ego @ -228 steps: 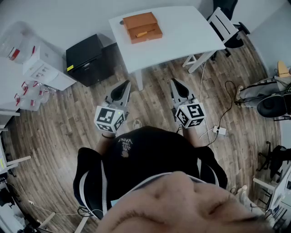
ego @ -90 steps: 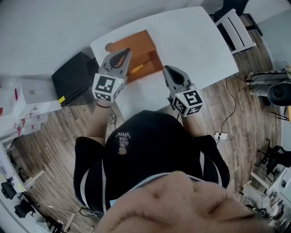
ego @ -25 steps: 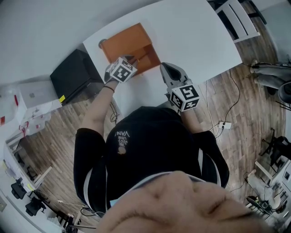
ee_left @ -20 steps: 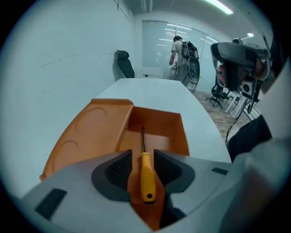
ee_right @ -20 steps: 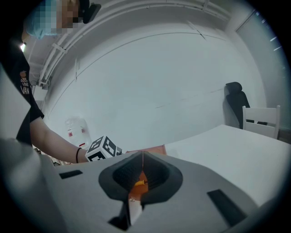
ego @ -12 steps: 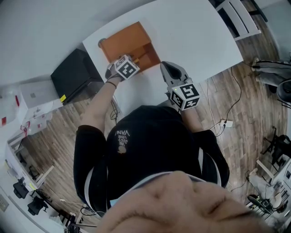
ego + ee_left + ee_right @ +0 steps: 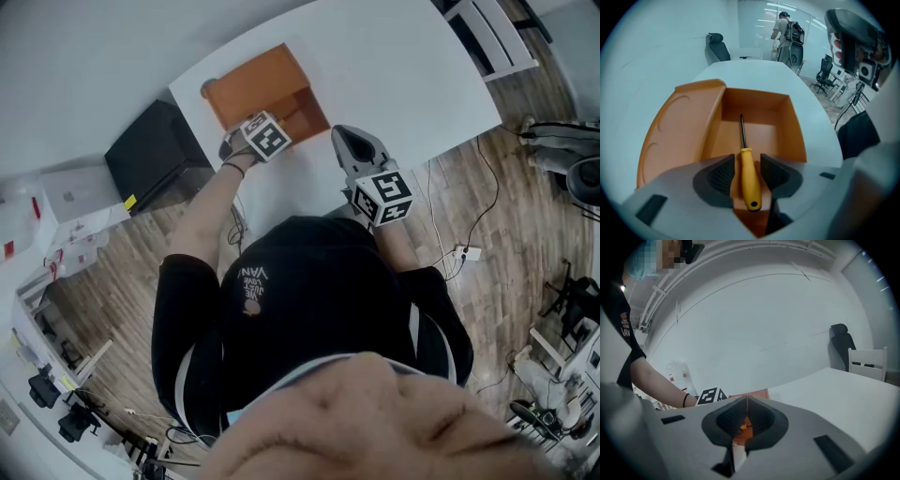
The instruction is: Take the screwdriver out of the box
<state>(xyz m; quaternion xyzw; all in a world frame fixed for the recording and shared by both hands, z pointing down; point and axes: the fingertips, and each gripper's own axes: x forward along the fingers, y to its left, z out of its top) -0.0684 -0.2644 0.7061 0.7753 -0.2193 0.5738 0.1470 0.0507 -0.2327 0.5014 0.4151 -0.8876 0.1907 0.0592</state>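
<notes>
orange flat plastic lid (image 7: 677, 126): folded open, left side of the left gripper view; joined to the tray along the tray's left wall.
orange rectangular plastic box (image 7: 794, 131): open tray, ctr of the same view; in the head view it sits upper left of ctr, at a corner of the table.
yellow-handled screwdriver w/ thin dark metal shaft (image 7: 750, 183): flat on the tray floor; shaft runs up-frame twd the far wall, handle at lower ctr.
grey two-jaw left gripper (image 7: 747, 159): points steeply down into the tray. Jaws have just been opening and stand wide, one dark ribbed pad either side of the handle. A thin gap shows on each side, so the handle is between the pads but not clamped.
grey two-jaw right gripper (image 7: 349, 141): right of ctr in the head view, over the table, near the box's right corner but apart from it. In its own view the jaw tips meet w/ nothing gripped; box and yellow handle show only beyond, through the slot below the tips.
white rectangular table (image 7: 403, 66): fills upper ctr to upper right of the head view.
done: lid open; left gripper in place astride the handle.
left to do: close on the handle, lift clear of the tray walls, carry out.
progress (est.): early to mid. No grasp yet; screwdriver still in the box.
</notes>
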